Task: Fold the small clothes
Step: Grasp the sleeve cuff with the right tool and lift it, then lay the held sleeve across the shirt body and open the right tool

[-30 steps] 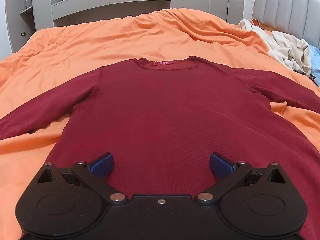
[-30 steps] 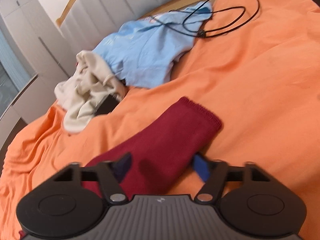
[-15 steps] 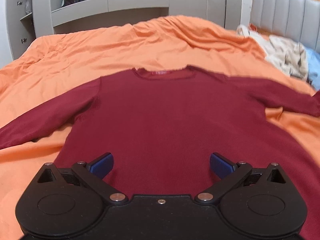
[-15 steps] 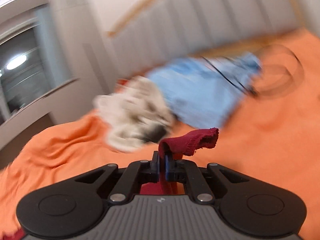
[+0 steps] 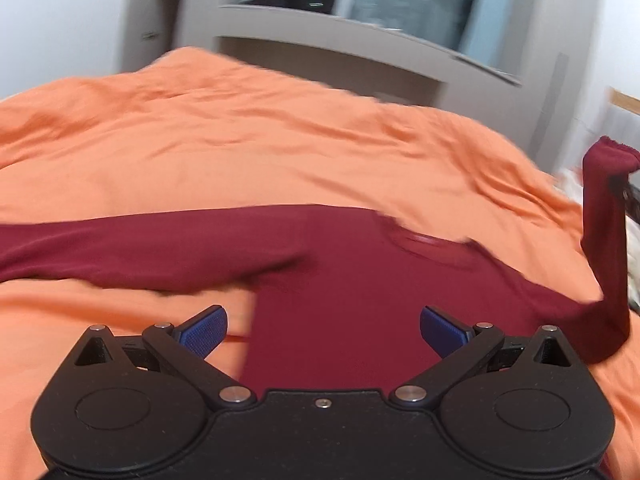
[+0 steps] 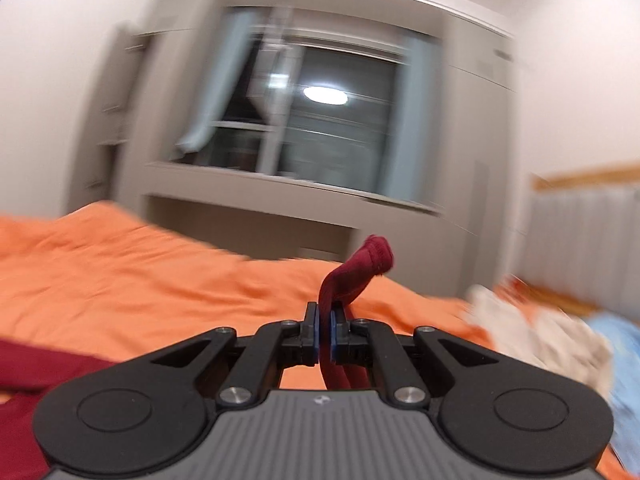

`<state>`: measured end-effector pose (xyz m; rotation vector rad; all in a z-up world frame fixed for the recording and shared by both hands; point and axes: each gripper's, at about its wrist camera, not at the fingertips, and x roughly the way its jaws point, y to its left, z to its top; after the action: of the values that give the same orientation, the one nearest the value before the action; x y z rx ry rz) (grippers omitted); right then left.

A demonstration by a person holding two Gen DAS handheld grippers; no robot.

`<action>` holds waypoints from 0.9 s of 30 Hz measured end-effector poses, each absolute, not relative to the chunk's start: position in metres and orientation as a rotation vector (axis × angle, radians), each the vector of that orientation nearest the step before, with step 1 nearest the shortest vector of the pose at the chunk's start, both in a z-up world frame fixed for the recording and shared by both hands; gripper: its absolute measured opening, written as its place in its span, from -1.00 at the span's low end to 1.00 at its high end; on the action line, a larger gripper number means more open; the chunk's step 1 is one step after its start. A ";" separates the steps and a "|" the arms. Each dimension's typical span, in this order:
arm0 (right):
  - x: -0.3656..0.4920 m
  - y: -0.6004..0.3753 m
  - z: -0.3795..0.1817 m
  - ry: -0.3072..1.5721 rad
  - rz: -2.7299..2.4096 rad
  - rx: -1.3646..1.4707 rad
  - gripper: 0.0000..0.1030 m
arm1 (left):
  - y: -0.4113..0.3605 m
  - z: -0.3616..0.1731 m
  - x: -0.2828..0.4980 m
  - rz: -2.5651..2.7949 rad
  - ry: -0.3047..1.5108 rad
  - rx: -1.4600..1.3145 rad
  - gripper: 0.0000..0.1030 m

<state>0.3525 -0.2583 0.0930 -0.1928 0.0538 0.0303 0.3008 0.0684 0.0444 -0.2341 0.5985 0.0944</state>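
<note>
Dark red long-sleeved knit top point(image 5: 352, 300) flat on orange bedsheet point(image 5: 240, 148), left gripper point(image 5: 323, 330) jaws wide open above it, empty, right gripper point(image 6: 324, 334) jaws clamped on its raised sleeve cuff point(image 6: 372, 258)

The sweater point(image 5: 352, 300) lies spread on the bed point(image 5: 200, 152), its body directly before the left gripper point(image 5: 323, 332), whose fingers stand wide apart above the cloth. One sleeve point(image 5: 120, 252) stretches out flat to the left of the sweater's body. The other sleeve point(image 5: 604, 240) rises upright off the bed at the right of the body, its cuff on top. That cuff point(image 6: 374, 258) sticks up out of the right gripper point(image 6: 324, 336), pinched between the closed fingers. A pile of clothes point(image 6: 540, 340) lies on the bed to the right of the sweater. A window unit point(image 6: 312, 120) stands behind the bed, and a headboard point(image 6: 584, 232) is at the bed's right side.
</note>
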 end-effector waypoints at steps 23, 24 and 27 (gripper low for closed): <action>0.294 -0.081 -0.019 0.346 0.625 -0.783 0.08 | 0.122 0.032 0.324 0.187 0.675 -0.376 0.99; 0.289 -0.092 -0.015 0.355 0.625 -0.766 0.25 | 0.117 0.028 0.328 0.172 0.681 -0.358 0.99; 0.275 -0.131 -0.005 0.371 0.590 -0.722 0.67 | 0.102 0.015 0.342 0.134 0.698 -0.306 0.99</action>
<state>0.2748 -0.1314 -0.0050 -0.7217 0.3709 0.5904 0.3419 0.1021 0.0146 -0.3063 0.6983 0.1342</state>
